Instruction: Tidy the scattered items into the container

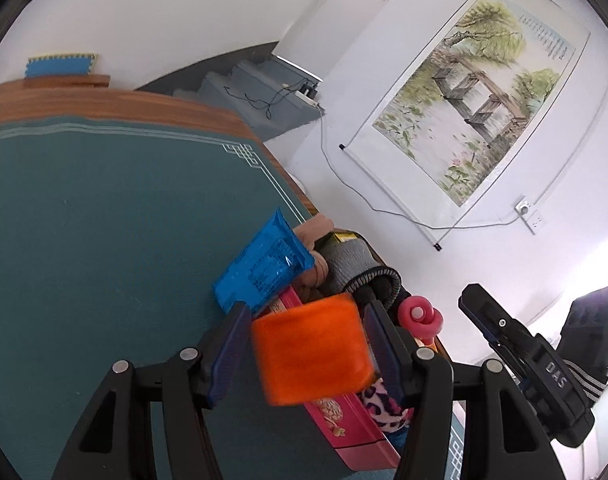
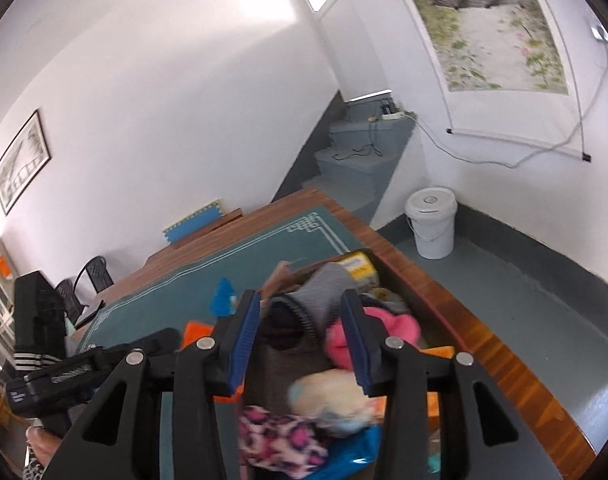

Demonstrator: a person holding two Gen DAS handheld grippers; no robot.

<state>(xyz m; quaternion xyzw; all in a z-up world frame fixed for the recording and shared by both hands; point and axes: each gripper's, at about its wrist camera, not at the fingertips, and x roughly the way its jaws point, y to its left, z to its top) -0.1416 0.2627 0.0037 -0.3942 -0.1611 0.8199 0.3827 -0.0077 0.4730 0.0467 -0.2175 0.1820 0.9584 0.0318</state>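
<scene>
An orange block point(image 1: 312, 352) sits between the fingers of my left gripper point(image 1: 308, 352), blurred, with small gaps to both pads, just over the pink edge of the container point(image 1: 344, 424). The container point(image 2: 404, 280) is heaped with a grey sock point(image 1: 350, 264), a pink toy point(image 1: 420, 316), leopard-print cloth point(image 2: 279, 436) and a pale round item point(image 2: 332, 396). A blue snack packet point(image 1: 259, 268) leans at the container's rim on the green mat point(image 1: 103, 240). My right gripper point(image 2: 304, 344) is open above the heap, holding nothing.
The wooden table edge point(image 2: 484, 340) runs close to the container on the right. A white bucket point(image 2: 430, 224) stands on the floor beyond it. A blue foam mat point(image 1: 59, 65) lies at the table's far end. Grey stairs point(image 2: 356, 160) rise behind.
</scene>
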